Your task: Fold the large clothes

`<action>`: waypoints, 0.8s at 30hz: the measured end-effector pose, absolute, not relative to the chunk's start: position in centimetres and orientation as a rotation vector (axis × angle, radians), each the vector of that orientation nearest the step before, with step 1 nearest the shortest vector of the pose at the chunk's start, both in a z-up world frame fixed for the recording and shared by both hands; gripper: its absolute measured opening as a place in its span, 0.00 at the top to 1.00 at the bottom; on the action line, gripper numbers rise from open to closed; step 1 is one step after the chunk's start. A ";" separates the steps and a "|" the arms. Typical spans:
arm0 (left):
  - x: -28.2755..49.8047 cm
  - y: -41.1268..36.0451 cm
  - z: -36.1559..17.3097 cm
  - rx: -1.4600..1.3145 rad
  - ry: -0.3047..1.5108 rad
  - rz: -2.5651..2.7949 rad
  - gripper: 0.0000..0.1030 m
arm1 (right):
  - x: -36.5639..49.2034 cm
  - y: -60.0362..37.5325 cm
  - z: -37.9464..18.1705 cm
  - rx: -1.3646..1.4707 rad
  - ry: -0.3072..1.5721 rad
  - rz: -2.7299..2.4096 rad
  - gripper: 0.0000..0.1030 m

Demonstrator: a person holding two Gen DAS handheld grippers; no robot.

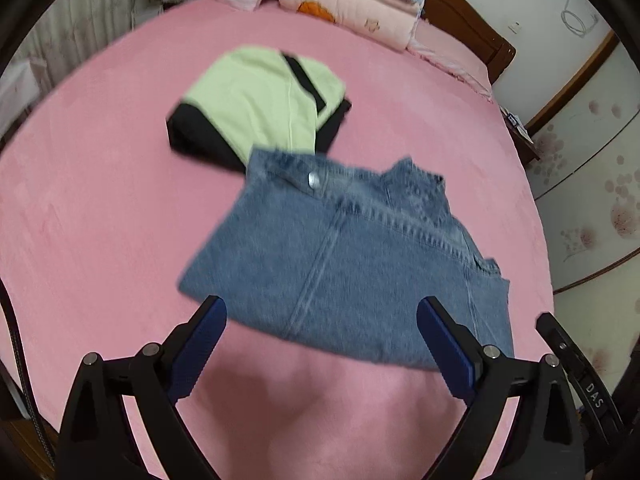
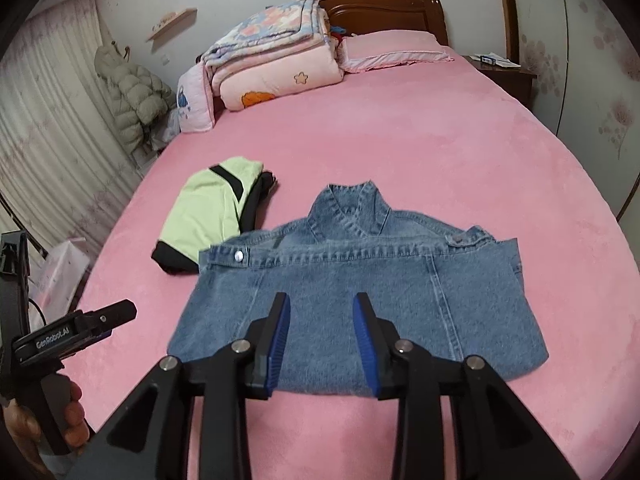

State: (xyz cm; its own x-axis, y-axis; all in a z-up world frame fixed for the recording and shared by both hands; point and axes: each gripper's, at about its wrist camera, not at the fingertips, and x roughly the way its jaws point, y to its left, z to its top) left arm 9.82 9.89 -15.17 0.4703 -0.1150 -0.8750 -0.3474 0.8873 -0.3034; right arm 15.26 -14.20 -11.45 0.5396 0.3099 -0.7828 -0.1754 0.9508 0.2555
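both claws hung clear of the cloth: the left gripper [image 1: 322, 334] stood with its blue-padded jaws spread wide and nothing between them, and the right gripper [image 2: 322, 334] had its jaws parted narrowly, also empty, above the near hem. neither pad pressed on anything.

the blue denim jacket [image 2: 360, 288] lay folded into a compact rectangle on the pink plush bed sheet [image 2: 440, 140], collar pointing toward the headboard, sleeves tucked out of sight, a metal snap showing at its left shoulder. just beyond its far left corner, touching or slightly overlapping it, lay a folded pale green and black garment [image 2: 208, 216].

by my reading the fold on the jacket looked finished and the step in hand was the release and retreat. to do that well, the jaws should be kept apart and lifted straight away from the hem, so no pad dragged the top layer and spoiled the square edge. the near right corner bulged a little, so a light pat there might help before moving on.

as for containers, none sat on the bed. a pale plastic bag [image 2: 60, 268] stood on the floor at the left; its contents could not be made out. a stack of folded quilts [image 2: 276, 64] rested by the wooden headboard [image 2: 384, 12].
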 end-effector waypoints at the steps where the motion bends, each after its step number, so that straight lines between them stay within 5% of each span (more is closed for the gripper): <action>1: 9.4 10.0 -16.4 -0.512 1.102 0.139 0.07 | 15.0 -13.9 -11.9 0.147 0.964 0.287 0.68; 16: 7.7 13.8 -34.2 -0.869 1.021 0.071 0.08 | 14.0 -9.3 -22.4 0.063 1.034 0.271 0.68; 24: 11.5 15.5 -34.8 -0.797 0.858 0.018 0.08 | 13.7 -8.5 -25.3 0.059 1.039 0.249 0.68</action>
State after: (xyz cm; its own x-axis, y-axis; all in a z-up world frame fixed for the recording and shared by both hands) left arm 11.53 15.53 -34.78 0.6722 -0.2901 -0.6812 -0.3186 0.7172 -0.6197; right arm 13.66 -8.46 -25.30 0.4817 0.2316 -0.8452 -0.1761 0.9704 0.1655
